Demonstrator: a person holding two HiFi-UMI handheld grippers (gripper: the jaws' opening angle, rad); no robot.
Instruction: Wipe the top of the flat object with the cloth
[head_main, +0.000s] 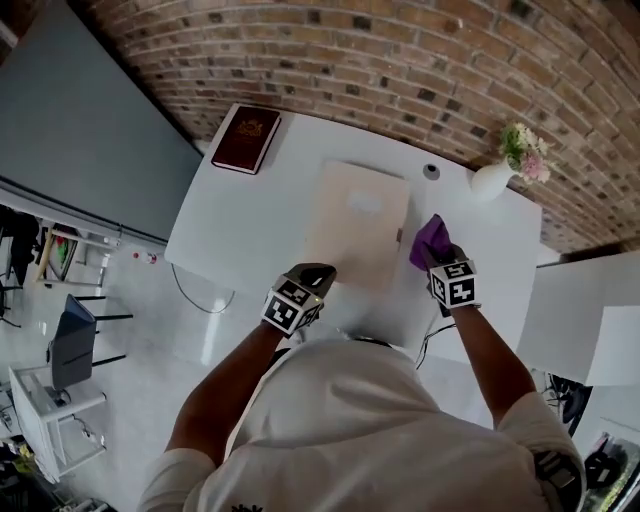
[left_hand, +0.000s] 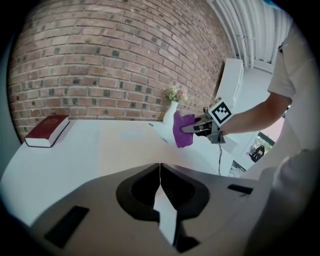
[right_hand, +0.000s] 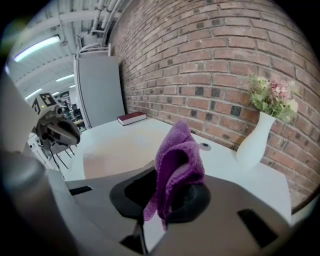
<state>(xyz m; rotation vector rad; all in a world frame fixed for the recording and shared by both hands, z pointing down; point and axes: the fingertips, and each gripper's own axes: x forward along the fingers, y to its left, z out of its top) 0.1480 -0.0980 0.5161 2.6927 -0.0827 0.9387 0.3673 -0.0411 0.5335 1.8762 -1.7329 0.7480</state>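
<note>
A flat beige board lies in the middle of the white table; it also shows as the board and board in the two gripper views. My right gripper hovers just off the board's right edge, shut on a bunched purple cloth, cloth, cloth. My left gripper sits at the board's near left corner, jaws shut with nothing between them.
A dark red book lies at the table's far left corner. A white vase with flowers stands at the far right, with a small round grey disc near it. A brick wall runs behind the table.
</note>
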